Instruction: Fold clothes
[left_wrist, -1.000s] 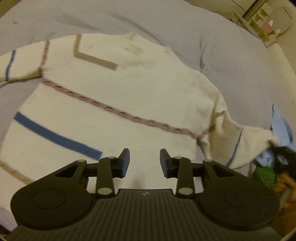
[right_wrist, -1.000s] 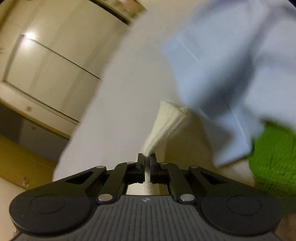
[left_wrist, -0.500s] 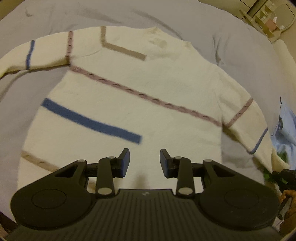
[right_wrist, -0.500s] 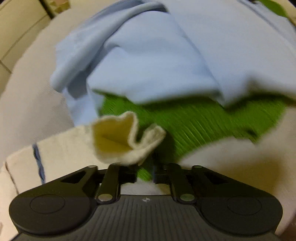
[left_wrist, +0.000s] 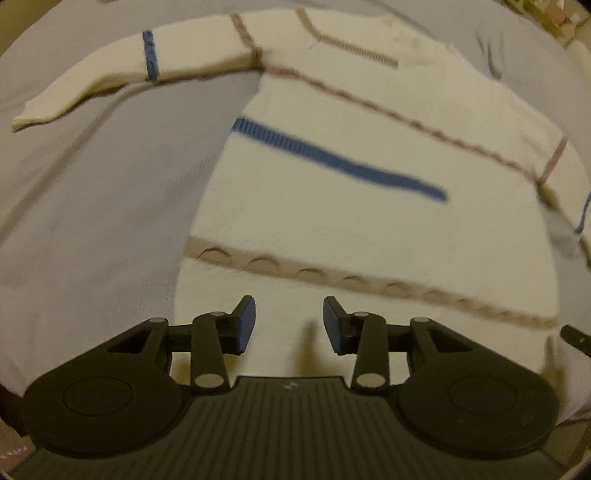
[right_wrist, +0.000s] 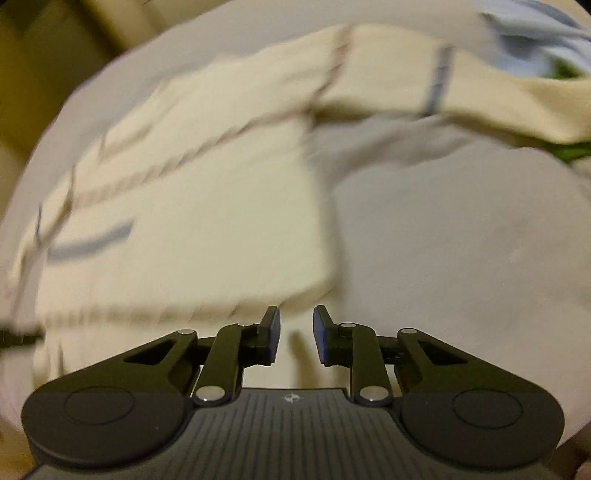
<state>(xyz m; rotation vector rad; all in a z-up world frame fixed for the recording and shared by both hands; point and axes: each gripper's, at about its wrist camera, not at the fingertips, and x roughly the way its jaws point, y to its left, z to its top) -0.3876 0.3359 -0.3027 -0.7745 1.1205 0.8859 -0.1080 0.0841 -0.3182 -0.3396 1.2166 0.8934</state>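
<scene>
Left gripper (left_wrist: 288, 321) pointing steeply down over the lower hem of the cream sweater (left_wrist: 369, 221), fingers (left_wrist: 243, 325) parted and widening, nothing between them, only knit fabric below. Right gripper (right_wrist: 295, 338) also angled steeply down, over the sweater's lower corner where cream knit meets the grey bed cover (right_wrist: 461, 240); fingers (right_wrist: 271, 338) apart with a narrower gap, drawing together, empty.

Sweater (right_wrist: 203, 184) spread flat, front up, on the bed cover (left_wrist: 92, 203), both sleeves stretched outward. In the left wrist view: one sleeve (left_wrist: 129, 77) reaching to the upper left with a short blue band across it, the other running off the right edge. Across the body, a thin mauve cable line on the chest, a thick blue stripe (left_wrist: 340, 162) stopping midway, a tan band of scalloped arcs (left_wrist: 369, 284) near the hem, and a tan ribbed stripe by the neckline. Chunky ribbed knit, soft edges, slightly rumpled at the side seam.

In the right wrist view, heavily blurred: the far sleeve (right_wrist: 461, 85) ending near a pale blue garment (right_wrist: 535, 33) and a patch of green cloth (right_wrist: 569, 151) at the upper right. Bed cover smooth, matte, faintly woven, with shallow creases.
</scene>
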